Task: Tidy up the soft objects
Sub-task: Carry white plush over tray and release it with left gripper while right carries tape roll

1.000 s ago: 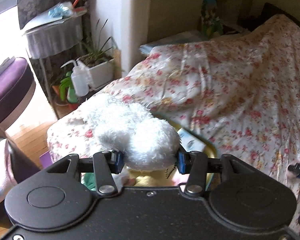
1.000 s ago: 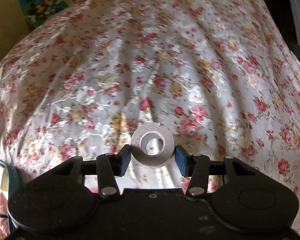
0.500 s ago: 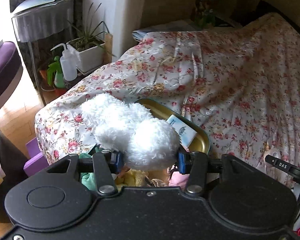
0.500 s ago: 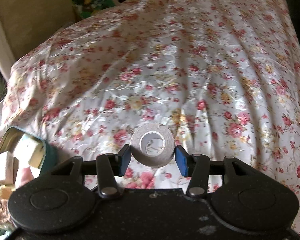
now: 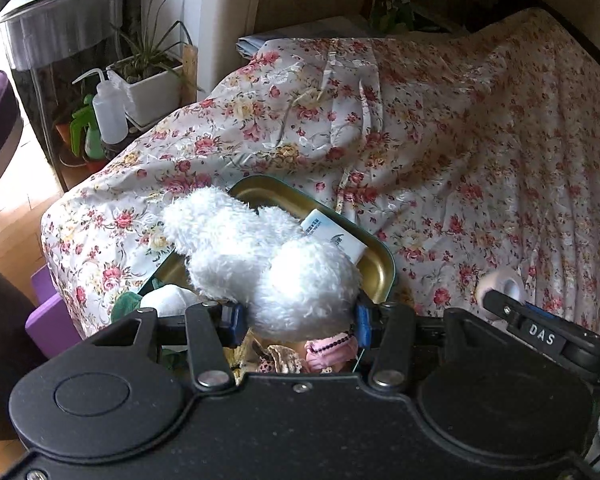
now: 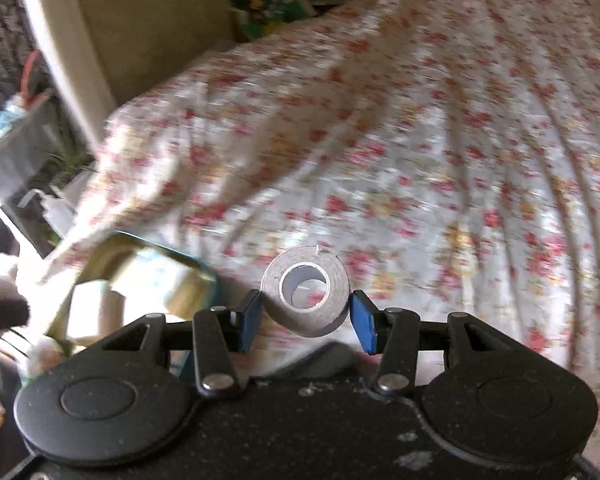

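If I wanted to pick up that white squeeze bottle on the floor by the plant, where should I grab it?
Probably the white squeeze bottle by its straight upright body, jaws level, coming in from the open floor side; the thin bent spout on top gives nothing firm to grip.

Place: a home bedroom.
Signs: a bed [image 5: 480, 128] lying under a floral cover, potted plants [image 5: 148, 80] standing on the wood floor [image 5: 8, 220] beside it.

Fluffy white plush toy [image 5: 272, 268], lumpy, long pile, hangs above the open gold-lined metal tin [image 5: 374, 256], one rounded end pinched between blue pads. Tin lies on the floral bedspread, holding a white packet and soft scraps. Grey roll of tape [image 6: 305, 292], white core facing camera, held on edge above the bedspread.
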Action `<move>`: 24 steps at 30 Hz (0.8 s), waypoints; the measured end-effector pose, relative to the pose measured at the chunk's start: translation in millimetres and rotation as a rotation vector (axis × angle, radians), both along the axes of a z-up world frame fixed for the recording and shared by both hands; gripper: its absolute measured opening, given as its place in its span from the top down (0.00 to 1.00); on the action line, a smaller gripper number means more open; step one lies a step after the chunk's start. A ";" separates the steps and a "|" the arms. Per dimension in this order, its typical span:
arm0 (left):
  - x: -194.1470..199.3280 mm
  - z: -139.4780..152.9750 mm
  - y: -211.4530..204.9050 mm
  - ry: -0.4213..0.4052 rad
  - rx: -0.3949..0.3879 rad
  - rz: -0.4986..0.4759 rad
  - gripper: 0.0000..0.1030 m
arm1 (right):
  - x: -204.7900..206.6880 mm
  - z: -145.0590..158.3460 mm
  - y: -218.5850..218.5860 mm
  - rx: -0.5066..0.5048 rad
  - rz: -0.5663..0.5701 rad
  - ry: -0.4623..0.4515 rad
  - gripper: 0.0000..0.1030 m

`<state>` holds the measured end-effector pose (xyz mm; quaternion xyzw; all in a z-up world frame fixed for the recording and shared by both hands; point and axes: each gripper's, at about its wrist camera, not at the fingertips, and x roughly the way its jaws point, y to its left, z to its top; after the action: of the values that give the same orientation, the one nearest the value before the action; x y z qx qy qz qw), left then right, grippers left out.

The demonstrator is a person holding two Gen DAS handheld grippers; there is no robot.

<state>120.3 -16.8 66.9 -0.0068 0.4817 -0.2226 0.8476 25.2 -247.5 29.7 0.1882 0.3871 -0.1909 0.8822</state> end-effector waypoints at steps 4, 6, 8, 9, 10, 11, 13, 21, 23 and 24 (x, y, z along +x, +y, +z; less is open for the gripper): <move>2.8 0.7 1.1 -0.024 0.010 0.007 0.52 | 21.3 9.9 21.8 0.001 0.044 -0.012 0.54; 5.7 -0.8 1.6 -0.024 0.011 0.006 0.52 | 32.1 12.9 35.6 -0.002 0.075 -0.007 0.54; 9.6 -3.4 2.7 -0.015 0.012 0.010 0.52 | 42.9 14.1 47.1 -0.004 0.100 0.001 0.54; 11.2 -4.6 3.4 -0.011 0.012 0.013 0.52 | 47.2 14.0 51.4 -0.003 0.109 0.003 0.54; 11.9 -5.1 4.3 -0.010 0.009 0.017 0.49 | 51.8 14.0 55.9 0.001 0.119 0.005 0.54; 13.2 -5.4 5.8 -0.006 0.008 0.025 0.45 | 56.0 14.0 59.6 0.006 0.125 0.007 0.54; 14.2 -3.8 10.6 -0.008 -0.003 0.056 0.34 | 62.0 14.4 64.2 0.012 0.130 0.009 0.54; 14.8 4.2 29.7 -0.024 -0.023 0.166 0.28 | 76.6 12.6 78.8 0.013 0.157 0.028 0.54; 15.7 4.3 33.8 -0.022 -0.014 0.199 0.28 | 79.7 11.2 85.4 0.011 0.180 0.036 0.54; 16.0 4.3 36.1 -0.020 -0.009 0.214 0.28 | 81.5 10.9 89.1 0.010 0.192 0.038 0.54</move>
<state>136.3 19.2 71.2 -0.0601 0.4685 -0.1330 0.8713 106.7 -158.4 40.6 0.1513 0.4208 -0.1072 0.8880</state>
